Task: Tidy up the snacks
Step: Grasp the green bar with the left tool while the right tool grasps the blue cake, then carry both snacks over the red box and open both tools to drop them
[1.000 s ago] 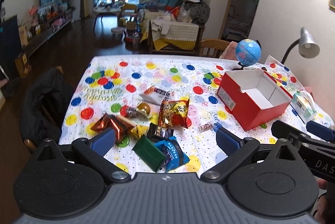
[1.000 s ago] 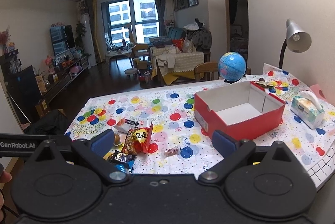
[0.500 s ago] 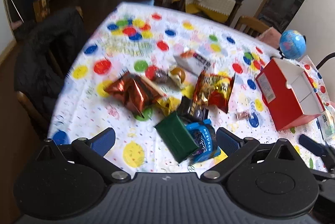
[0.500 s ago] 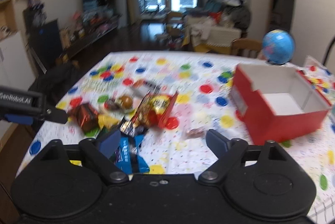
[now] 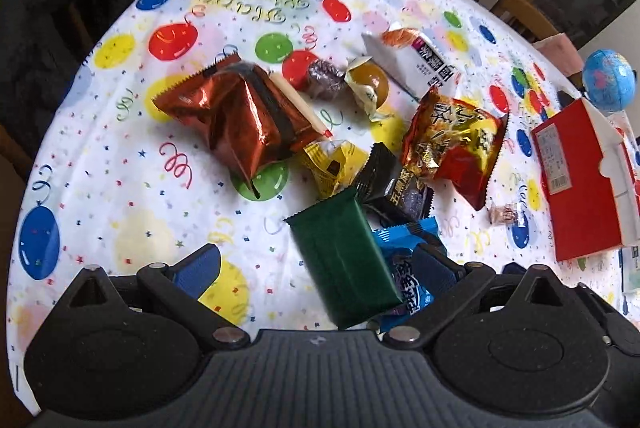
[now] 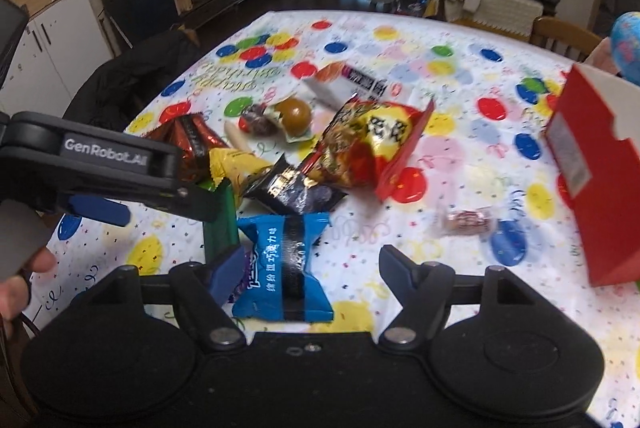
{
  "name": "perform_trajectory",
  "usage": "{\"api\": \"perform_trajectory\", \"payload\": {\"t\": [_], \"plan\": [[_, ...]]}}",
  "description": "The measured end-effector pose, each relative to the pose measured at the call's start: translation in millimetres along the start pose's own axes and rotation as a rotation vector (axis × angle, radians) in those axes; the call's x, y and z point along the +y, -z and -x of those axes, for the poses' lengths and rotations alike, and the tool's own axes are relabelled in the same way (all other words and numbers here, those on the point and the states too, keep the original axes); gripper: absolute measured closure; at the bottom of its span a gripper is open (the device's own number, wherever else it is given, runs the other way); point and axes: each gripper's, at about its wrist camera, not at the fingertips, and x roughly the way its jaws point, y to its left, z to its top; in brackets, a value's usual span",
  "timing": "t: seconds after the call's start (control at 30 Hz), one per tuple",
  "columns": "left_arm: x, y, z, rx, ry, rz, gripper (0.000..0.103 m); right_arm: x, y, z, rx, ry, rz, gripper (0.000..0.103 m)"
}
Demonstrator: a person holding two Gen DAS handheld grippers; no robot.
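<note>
A pile of snacks lies on the balloon-print tablecloth (image 5: 132,188). A green packet (image 5: 344,260) sits between the fingers of my open left gripper (image 5: 316,264), over a blue packet (image 5: 408,268). My open right gripper (image 6: 312,268) straddles the same blue packet (image 6: 284,264). Further off lie a copper foil bag (image 5: 240,116), a red and gold bag (image 5: 452,148), a black packet (image 5: 392,188), a white packet (image 5: 412,60) and small wrapped sweets (image 5: 506,214). An open red box (image 5: 580,180) stands at the right, also in the right wrist view (image 6: 596,168).
A globe (image 5: 608,84) stands beyond the red box. A chair draped with a dark coat (image 5: 52,8) is at the table's left side. Another wooden chair (image 6: 564,36) is at the far edge. The left gripper's body (image 6: 104,164) crosses the right wrist view.
Both grippers have tilted down and moved in close over the snack pile. The left now brackets the green packet and the right brackets the blue packet.
</note>
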Motion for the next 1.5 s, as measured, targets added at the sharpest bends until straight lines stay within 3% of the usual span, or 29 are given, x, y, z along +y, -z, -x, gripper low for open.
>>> {"api": "perform_trajectory", "payload": {"t": [0.13,0.4,0.57,0.63,0.7,0.77,1.17,1.5], "plan": [[1.0,-4.6,-12.2,0.007,0.005,0.028,0.002,-3.0,-4.3,-18.3,0.044,-0.025,-0.022,0.041],[1.7,-5.5,-30.6,0.068,0.071,0.072,0.031,-10.0,-7.7,-39.8,0.1,-0.095,-0.101,0.049],[3.4,-3.6,-33.0,0.067,0.09,0.097,0.033,-8.8,-4.9,-47.8,0.132,-0.119,-0.119,0.052],[4.6,-3.3,-32.6,0.066,0.094,0.102,0.041,-11.1,-3.8,-50.4,0.142,-0.131,-0.145,0.055],[5.4,-2.7,-32.3,0.066,0.085,0.101,0.056,-14.1,-3.3,-51.1,0.142,-0.142,-0.168,0.059],[6.3,-2.6,-31.5,0.067,0.077,0.096,0.059,-14.5,-2.6,-49.6,0.137,-0.135,-0.172,0.061],[-4.7,1.5,-8.8,0.038,0.037,0.062,0.059,-25.6,-0.8,-9.4,0.076,-0.076,-0.183,0.065],[-62.2,-4.5,38.4,-0.062,0.059,-0.077,0.059,-59.7,-16.3,51.9,-0.027,-0.015,-0.218,0.065]]}}
